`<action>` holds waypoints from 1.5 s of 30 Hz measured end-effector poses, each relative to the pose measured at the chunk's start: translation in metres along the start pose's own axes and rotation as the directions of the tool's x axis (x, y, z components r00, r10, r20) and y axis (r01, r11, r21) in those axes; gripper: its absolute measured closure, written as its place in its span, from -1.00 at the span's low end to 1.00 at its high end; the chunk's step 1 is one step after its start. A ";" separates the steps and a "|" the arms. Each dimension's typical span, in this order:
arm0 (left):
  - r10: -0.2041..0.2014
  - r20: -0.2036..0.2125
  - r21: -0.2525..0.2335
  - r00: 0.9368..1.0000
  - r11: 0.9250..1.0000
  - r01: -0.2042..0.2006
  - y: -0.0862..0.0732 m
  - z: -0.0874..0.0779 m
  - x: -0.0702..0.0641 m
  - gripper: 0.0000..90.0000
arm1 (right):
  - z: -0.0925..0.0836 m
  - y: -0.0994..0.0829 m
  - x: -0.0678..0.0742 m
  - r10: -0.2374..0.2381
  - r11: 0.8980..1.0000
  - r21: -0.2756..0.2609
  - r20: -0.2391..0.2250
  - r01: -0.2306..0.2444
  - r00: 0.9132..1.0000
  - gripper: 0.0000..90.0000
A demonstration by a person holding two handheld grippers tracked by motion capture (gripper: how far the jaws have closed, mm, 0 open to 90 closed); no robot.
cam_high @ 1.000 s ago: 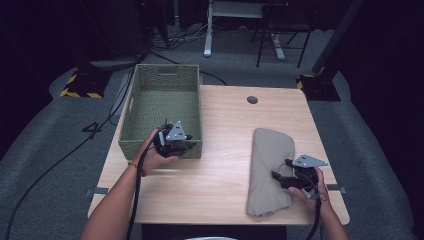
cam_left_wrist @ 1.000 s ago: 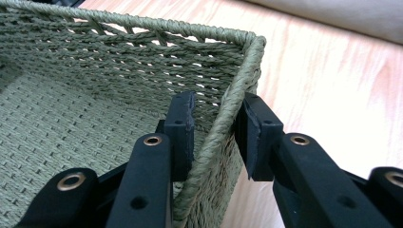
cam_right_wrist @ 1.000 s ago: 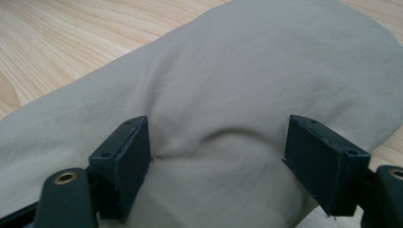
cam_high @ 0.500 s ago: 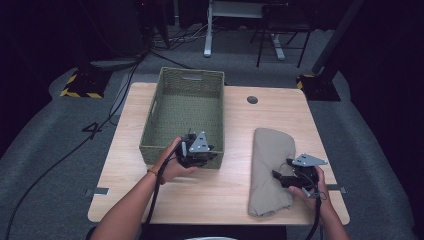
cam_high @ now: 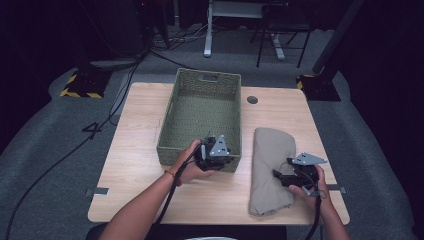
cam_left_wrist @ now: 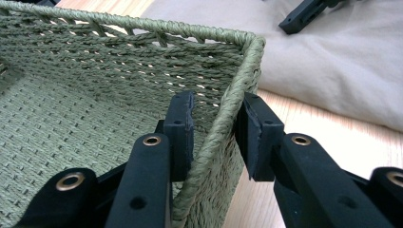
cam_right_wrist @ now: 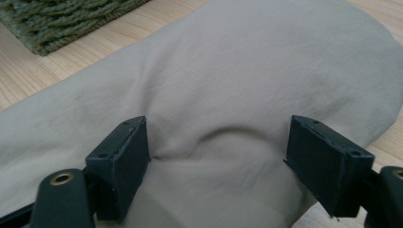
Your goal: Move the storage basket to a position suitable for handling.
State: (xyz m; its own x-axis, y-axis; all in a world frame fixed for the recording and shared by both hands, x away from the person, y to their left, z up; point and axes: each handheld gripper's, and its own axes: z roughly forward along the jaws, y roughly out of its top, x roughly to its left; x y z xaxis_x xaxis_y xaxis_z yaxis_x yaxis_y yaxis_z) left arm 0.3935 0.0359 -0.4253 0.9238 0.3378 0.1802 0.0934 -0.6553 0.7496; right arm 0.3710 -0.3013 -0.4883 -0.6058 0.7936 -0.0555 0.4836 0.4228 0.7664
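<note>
The high view looks down from above onto the whole tabletop [cam_high: 140, 150]. The left gripper view sits very close to the basket [cam_left_wrist: 142, 61] rim. The right gripper view looks closely at the cloth [cam_right_wrist: 228, 85]. Both close views share the basket and cloth.

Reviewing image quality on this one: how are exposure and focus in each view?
High view: table lit evenly, surroundings nearly black, slightly soft. Left gripper view: basket rim sharp, cloth behind softer. Right gripper view: cloth sharp at mid-distance, jaws blurred at the bottom edge; no glare.
</note>
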 end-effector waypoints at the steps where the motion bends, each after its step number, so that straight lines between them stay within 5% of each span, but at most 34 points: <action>1: -0.001 0.000 -0.002 1.000 1.000 0.001 0.002 0.002 -0.001 0.51 | 0.000 0.000 0.000 0.000 1.000 0.000 -0.001 0.000 1.000 -0.51; 21: 0.027 0.034 -0.007 0.999 1.000 -0.027 0.020 0.014 -0.037 0.50 | 0.001 0.001 -0.006 -0.012 1.000 0.012 0.009 0.011 1.000 -0.51; 38: 0.044 0.046 -0.010 0.998 0.999 -0.043 0.028 0.020 -0.045 0.50 | 0.009 0.009 -0.042 0.020 0.999 0.046 0.069 -0.023 0.997 -0.50; 45: 0.049 0.044 -0.017 0.998 0.999 -0.048 0.032 0.025 -0.046 0.44 | 0.007 0.009 -0.045 0.024 0.999 0.044 0.086 -0.028 0.996 -0.50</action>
State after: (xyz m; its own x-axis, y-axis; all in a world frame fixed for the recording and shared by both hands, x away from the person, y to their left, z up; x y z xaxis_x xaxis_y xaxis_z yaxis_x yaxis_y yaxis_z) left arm 0.3638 -0.0177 -0.4256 0.9428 0.2751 0.1881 0.0426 -0.6593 0.7507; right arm 0.4069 -0.3299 -0.4839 -0.5373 0.8383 -0.0920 0.5279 0.4194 0.7385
